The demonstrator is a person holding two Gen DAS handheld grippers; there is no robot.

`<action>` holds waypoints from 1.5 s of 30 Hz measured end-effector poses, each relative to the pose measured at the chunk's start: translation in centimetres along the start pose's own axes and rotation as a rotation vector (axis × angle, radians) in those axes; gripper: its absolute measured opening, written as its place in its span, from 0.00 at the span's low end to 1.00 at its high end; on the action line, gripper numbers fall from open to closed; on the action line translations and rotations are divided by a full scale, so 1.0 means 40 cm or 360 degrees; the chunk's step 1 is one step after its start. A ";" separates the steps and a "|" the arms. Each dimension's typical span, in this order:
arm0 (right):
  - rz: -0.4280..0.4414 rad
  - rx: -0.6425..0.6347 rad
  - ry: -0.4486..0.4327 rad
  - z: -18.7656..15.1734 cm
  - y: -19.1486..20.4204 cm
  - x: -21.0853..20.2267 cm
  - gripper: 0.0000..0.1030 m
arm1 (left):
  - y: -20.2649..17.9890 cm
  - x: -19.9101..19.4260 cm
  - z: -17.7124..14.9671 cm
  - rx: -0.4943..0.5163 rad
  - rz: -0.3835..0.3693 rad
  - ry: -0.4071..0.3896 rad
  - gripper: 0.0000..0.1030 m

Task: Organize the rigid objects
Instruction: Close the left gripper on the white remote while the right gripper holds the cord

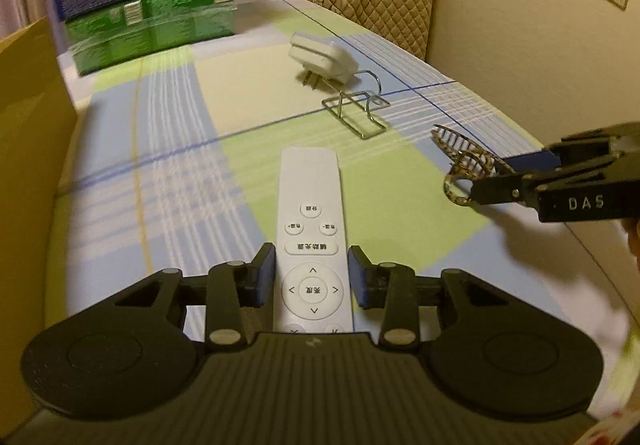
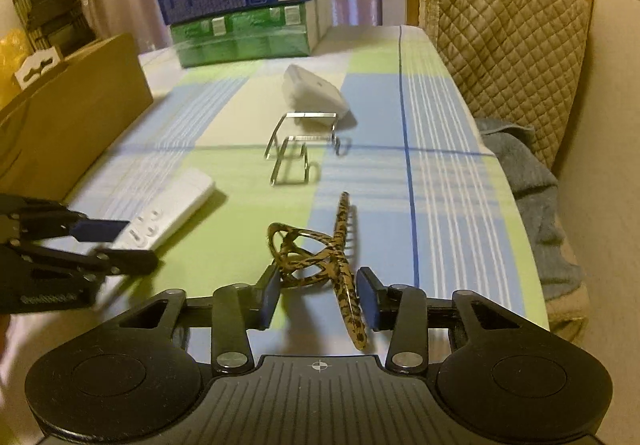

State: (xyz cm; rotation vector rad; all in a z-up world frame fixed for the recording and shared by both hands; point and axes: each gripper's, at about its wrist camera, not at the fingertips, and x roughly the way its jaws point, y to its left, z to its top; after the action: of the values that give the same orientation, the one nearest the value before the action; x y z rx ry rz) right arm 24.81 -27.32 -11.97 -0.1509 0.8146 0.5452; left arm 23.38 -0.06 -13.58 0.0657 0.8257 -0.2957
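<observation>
Remote point(image 1: 310, 229) clamped in my left gripper point(image 1: 311, 277), hair clip point(image 2: 320, 257) clamped in right gripper point(image 2: 318, 297); both angled down over table point(image 2: 440, 165).

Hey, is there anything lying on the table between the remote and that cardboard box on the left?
Nothing visible does. The remote sits between the left gripper's pads, and the tablecloth between it and the cardboard box is bare. The charger and wire rack lie off the other way.
</observation>
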 end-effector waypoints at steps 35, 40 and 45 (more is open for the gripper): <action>-0.0149 0.0079 -0.0184 -0.017 0.040 0.016 0.36 | -0.017 0.053 0.032 0.0072 0.0053 -0.0080 0.34; -0.0150 0.0080 -0.0195 -0.021 0.042 -0.002 0.36 | -0.014 0.042 0.029 0.0044 0.0068 -0.0048 0.32; -0.0143 0.0081 -0.0232 -0.011 0.051 -0.037 0.36 | -0.006 0.004 0.026 0.0024 0.0073 -0.0062 0.32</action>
State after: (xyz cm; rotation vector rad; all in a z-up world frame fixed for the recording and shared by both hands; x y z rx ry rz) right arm 22.62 -26.33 -11.04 -0.0991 0.6757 0.4449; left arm 24.16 -0.50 -12.98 0.0924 0.7822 -0.2595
